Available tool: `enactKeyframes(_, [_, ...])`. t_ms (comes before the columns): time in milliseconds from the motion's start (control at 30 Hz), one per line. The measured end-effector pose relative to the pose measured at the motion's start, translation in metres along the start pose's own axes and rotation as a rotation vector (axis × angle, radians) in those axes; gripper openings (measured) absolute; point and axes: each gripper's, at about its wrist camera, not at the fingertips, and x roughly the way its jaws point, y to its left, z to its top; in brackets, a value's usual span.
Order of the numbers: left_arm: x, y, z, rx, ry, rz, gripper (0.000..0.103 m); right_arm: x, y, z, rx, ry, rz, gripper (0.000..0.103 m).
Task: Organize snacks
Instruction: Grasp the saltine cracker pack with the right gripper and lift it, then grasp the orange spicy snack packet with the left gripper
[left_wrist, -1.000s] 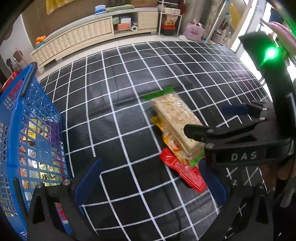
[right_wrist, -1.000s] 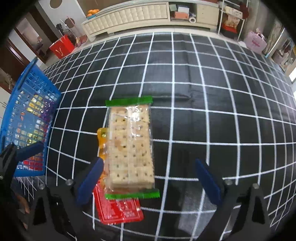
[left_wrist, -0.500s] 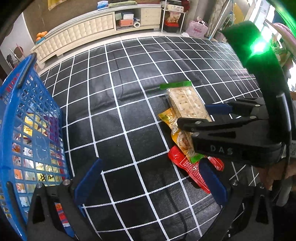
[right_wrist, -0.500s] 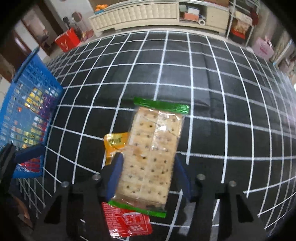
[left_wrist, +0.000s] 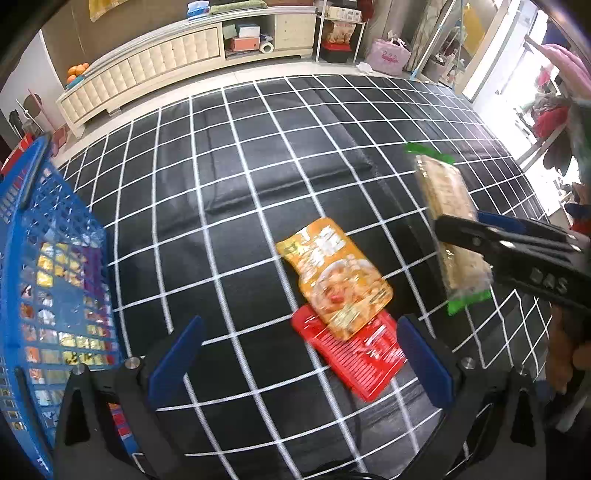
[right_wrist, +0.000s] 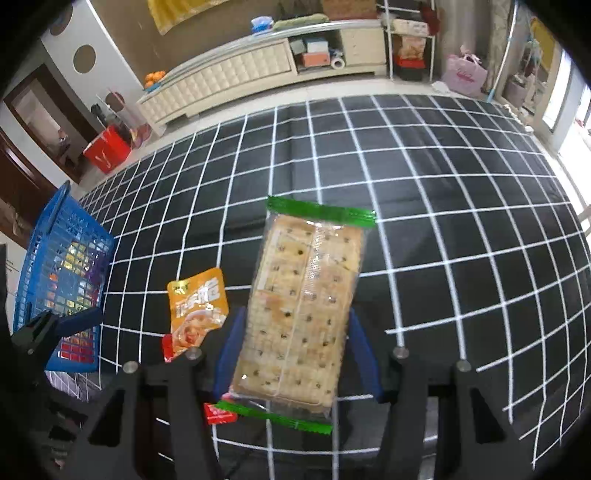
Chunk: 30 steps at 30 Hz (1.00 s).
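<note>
Black cloth with a white grid (left_wrist: 258, 177) covers the surface we work on; beyond its far edge stands a cream cabinet (right_wrist: 236, 77). We note a blue basket (left_wrist: 48, 258) at the left edge of the cloth, with coloured packets visible through its mesh.

Right gripper (right_wrist: 295, 350): clamped on the cracker packet (right_wrist: 306, 306), blue pads pressing its two long sides near the lower end. We see the packet lifted clear of the cloth. Its long axis runs along the gripper's fingers, one green sealed end pointing away toward the far edge, the other green end back by the gripper body. In the left wrist view the same packet (left_wrist: 450, 229) appears tilted, upper end away from us.

Left gripper (left_wrist: 299, 365): pads wide apart, nothing between them, hanging above the near part of the cloth.

On the cloth we see an orange pouch (left_wrist: 332, 273) lying flat, its long axis diagonal, lower end overlapping a red packet (left_wrist: 354, 354). Both lie well apart from the basket.
</note>
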Motion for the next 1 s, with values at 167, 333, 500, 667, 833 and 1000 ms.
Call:
enactKeyframes(167, [0.015,-0.012,0.018,-0.060,0.039,-0.019,0.103,0.010,-0.001,0.002,0.012,0.017,-0.002,0.060])
enactKeyframes(333, [0.044,-0.022,0.039,-0.107,0.071,0.027,0.103,0.005,-0.006,0.001,0.010,-0.007,-0.049,0.060])
enactKeyframes(500, [0.071,-0.031,0.043,-0.137,0.106,0.058,0.103,0.003,-0.009,0.003,0.019,-0.016,-0.033,0.060])
enactKeyframes(667, [0.087,-0.043,0.035,-0.107,0.110,0.103,0.075,0.001,-0.007,0.003,0.012,-0.027,-0.034,0.060])
enactKeyframes(833, [0.090,-0.049,0.042,-0.092,0.088,0.098,0.049,0.001,-0.007,0.005,0.013,-0.031,-0.025,0.060])
enactKeyframes(1000, [0.084,-0.047,0.043,-0.077,0.090,0.087,0.029,0.002,-0.007,0.005,0.007,-0.034,-0.021,0.060])
